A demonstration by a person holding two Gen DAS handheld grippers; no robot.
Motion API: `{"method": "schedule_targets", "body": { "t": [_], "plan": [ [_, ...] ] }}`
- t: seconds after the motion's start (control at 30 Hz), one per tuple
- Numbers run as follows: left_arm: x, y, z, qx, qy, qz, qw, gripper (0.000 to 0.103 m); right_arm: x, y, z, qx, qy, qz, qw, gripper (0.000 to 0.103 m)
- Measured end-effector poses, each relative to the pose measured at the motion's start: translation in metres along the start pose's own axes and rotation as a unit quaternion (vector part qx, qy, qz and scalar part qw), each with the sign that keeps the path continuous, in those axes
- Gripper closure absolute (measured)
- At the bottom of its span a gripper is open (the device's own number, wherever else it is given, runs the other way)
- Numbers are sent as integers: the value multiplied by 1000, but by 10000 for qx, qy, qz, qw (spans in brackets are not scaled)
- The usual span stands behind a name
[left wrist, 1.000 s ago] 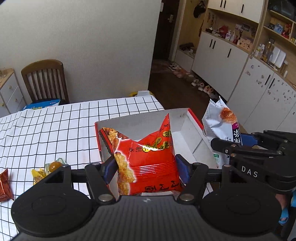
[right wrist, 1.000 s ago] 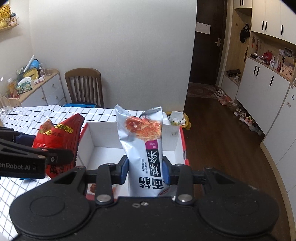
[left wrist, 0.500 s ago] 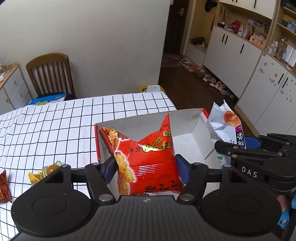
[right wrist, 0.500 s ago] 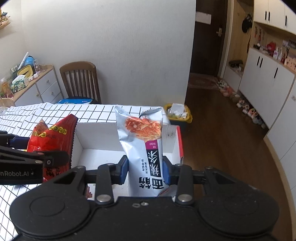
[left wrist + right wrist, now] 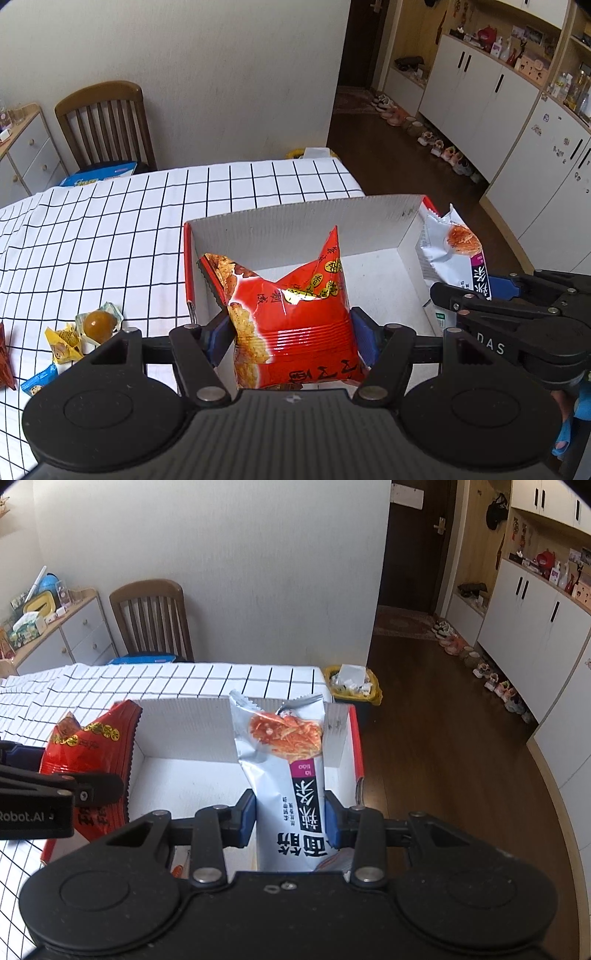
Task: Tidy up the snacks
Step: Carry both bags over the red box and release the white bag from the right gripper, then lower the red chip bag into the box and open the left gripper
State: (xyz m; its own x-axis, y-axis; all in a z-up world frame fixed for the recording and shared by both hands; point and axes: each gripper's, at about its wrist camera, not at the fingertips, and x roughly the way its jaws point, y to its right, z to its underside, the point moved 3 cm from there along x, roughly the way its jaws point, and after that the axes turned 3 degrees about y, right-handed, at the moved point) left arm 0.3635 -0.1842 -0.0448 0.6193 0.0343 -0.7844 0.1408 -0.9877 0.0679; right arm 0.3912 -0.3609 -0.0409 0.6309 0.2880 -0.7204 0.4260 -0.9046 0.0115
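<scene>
Left wrist view: the left gripper (image 5: 291, 338) fills the lower middle of the frame, its blue pads pinching a red snack bag (image 5: 295, 317) that stands upright over the near left part of an open white cardboard box (image 5: 306, 225) at frame centre. At the right edge the right gripper (image 5: 480, 295) pinches a silver snack bag (image 5: 452, 254) beside the box's right wall. At lower left, small wrapped candies (image 5: 83, 332) lie on the checkered surface (image 5: 110, 229). A wooden chair (image 5: 105, 122) stands in the upper left.

Right wrist view: the right gripper (image 5: 290, 814), lower middle, has its pads pressed against the sides of the silver snack bag (image 5: 284, 775), held upright over the box (image 5: 184, 731), toward its right side. At left, the left gripper (image 5: 85, 786) grips the red snack bag (image 5: 92, 746) at the box's left wall. A yellow waste bin (image 5: 354, 685) sits on the wooden floor, right of centre, past the end of the surface (image 5: 147, 681).
</scene>
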Motion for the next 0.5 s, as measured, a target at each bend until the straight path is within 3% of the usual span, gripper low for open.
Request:
{"method": "schedule_targets", "body": {
  "t": [0.37, 0.5],
  "plan": [
    [6, -1, 8, -3, -111, -60, 9999, 37, 6, -2, 6, -89, -118, -49, 9999, 65],
    [7, 0, 9, 22, -136, -57, 9999, 37, 3, 0, 5, -71, -73, -119, 9999, 57]
  ]
}}
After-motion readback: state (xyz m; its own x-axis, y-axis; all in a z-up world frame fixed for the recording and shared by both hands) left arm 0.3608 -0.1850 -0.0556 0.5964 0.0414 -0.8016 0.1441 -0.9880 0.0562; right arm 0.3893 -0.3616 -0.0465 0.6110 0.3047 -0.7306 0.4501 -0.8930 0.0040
